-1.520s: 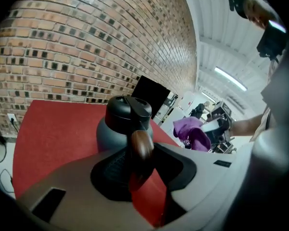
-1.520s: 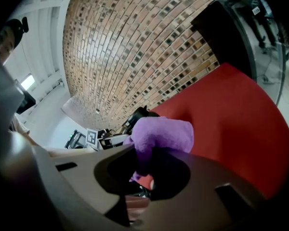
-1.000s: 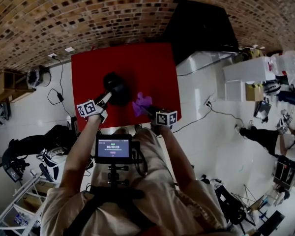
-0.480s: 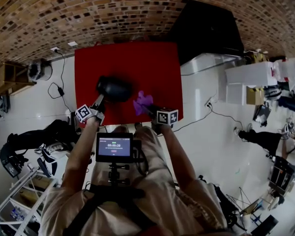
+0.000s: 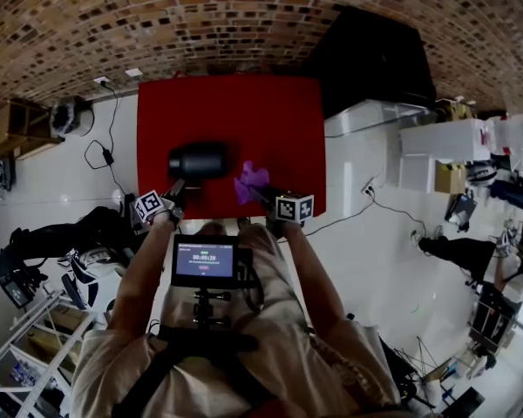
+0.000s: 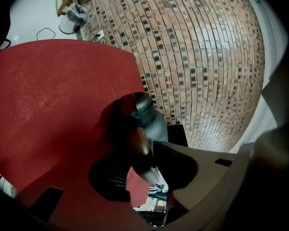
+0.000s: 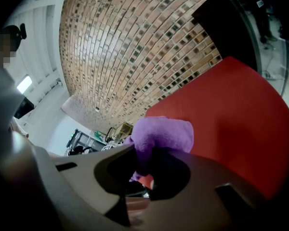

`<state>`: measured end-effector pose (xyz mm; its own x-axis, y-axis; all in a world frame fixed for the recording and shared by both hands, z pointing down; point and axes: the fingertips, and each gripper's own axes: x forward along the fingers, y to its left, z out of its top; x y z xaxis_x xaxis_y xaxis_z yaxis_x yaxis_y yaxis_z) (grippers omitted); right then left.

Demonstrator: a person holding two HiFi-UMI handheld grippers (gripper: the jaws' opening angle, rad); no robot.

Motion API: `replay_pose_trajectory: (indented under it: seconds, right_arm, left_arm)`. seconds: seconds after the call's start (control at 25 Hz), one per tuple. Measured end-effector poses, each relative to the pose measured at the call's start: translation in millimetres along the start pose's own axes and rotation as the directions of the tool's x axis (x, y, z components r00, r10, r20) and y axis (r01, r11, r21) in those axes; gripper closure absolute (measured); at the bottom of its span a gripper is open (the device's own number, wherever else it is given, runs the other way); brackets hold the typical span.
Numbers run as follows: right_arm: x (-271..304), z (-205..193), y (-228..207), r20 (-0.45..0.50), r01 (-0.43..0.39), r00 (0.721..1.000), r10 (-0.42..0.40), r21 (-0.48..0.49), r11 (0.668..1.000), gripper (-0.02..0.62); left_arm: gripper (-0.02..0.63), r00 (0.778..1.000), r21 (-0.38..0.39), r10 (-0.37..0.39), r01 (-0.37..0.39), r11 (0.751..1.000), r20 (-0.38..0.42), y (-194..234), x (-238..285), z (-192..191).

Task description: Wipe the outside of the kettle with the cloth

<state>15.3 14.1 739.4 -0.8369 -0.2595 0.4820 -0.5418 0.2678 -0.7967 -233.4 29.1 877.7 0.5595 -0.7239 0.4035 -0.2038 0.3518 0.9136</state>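
A dark grey kettle [image 5: 198,160] rests on the red table [image 5: 235,111] and looks to lie on its side. In the left gripper view the kettle [image 6: 154,121] fills the middle and its brown handle [image 6: 136,146] runs back between my jaws. My left gripper [image 5: 176,188] [image 6: 139,173] has just been opening; a gap shows beside the handle, which is still between the jaws. To the kettle's right, my right gripper [image 5: 255,191] [image 7: 144,173] is shut on a crumpled purple cloth [image 5: 251,179] [image 7: 161,134], a short way from the kettle.
A brick wall [image 5: 200,16] stands behind the table. A black cabinet [image 5: 370,59] and a white counter [image 5: 375,116] lie to the right. Cables [image 5: 100,159] trail on the white floor at the left. Both grippers are at the table's near edge.
The left gripper has moved left and down toward the near edge, rolling as it went. The kettle has come down with it and turned onto its side. The right gripper and cloth have barely moved.
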Motion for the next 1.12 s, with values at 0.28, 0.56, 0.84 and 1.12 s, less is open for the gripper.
replay_pose_trajectory:
  seconds: [0.28, 0.56, 0.84, 1.12]
  right_arm:
    - [8, -17, 8, -0.044, 0.018, 0.999, -0.02, -0.038, 0.999, 0.517]
    - [56, -37, 13, -0.159, 0.064, 0.983, -0.092, -0.176, 0.982, 0.517]
    - [97, -50, 4, -0.215, 0.127, 0.961, -0.176, -0.224, 0.966, 0.517]
    - [87, -56, 2, -0.216, 0.154, 0.956, -0.199, -0.208, 0.966, 0.517]
  left_arm:
    - [0.429, 0.966, 0.094, 0.203, -0.189, 0.977, -0.163, 43, -2, -40]
    - [0.371, 0.905, 0.285, 0.361, -0.293, 0.913, -0.226, 56, -16, -50]
    - [0.371, 0.903, 0.34, 0.373, -0.289, 0.895, -0.215, 60, -63, -32]
    - [0.371, 0.909, 0.371, 0.366, -0.275, 0.887, -0.2, 66, -58, -27]
